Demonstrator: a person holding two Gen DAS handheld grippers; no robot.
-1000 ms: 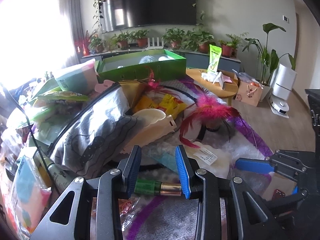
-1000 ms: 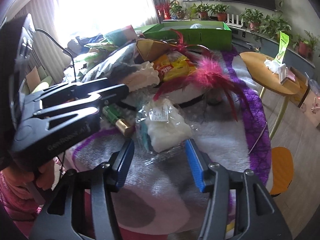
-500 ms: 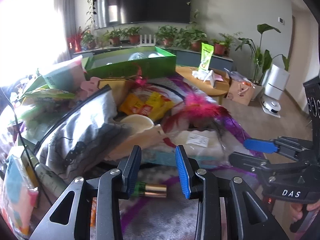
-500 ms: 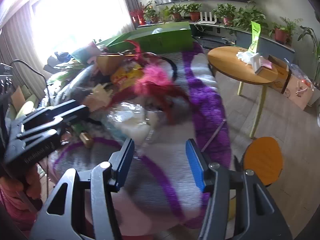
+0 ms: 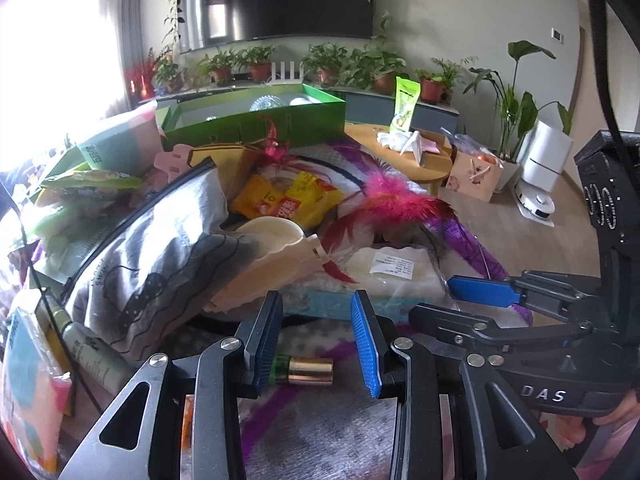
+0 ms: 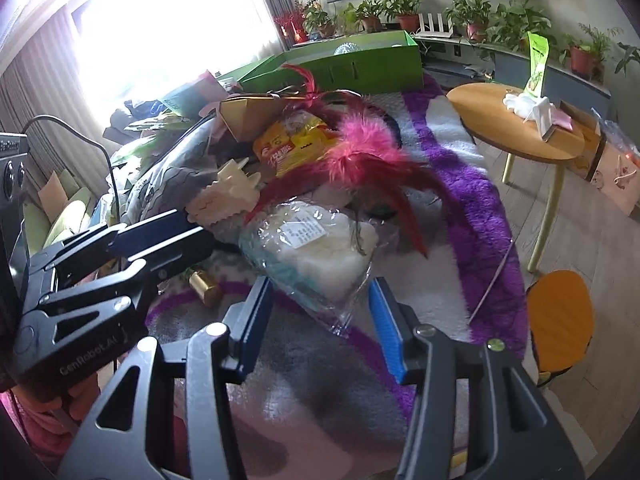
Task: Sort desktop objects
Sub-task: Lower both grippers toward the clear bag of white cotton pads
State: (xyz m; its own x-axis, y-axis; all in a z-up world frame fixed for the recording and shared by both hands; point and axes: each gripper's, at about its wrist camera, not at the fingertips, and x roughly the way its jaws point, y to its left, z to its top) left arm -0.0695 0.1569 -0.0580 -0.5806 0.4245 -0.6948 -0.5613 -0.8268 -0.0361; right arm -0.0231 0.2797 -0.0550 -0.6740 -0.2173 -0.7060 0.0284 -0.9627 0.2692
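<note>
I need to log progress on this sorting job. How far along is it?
Little looks done: only a few items sit in the green box. In hand: the left hand-held gripper frames the battery, not clamped; the right hand-held gripper is closing around the plastic bag. The pile, feathers included, remains.

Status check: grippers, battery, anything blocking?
Left gripper open over battery. Right gripper closing, plastic bag between jaws. Clutter pile close behind.

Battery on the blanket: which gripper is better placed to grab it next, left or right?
Left. The battery already lies between the left gripper pads, not yet pinched. The right gripper, jaws closing, straddles the clear plastic bag instead, off to the battery's side.
</note>
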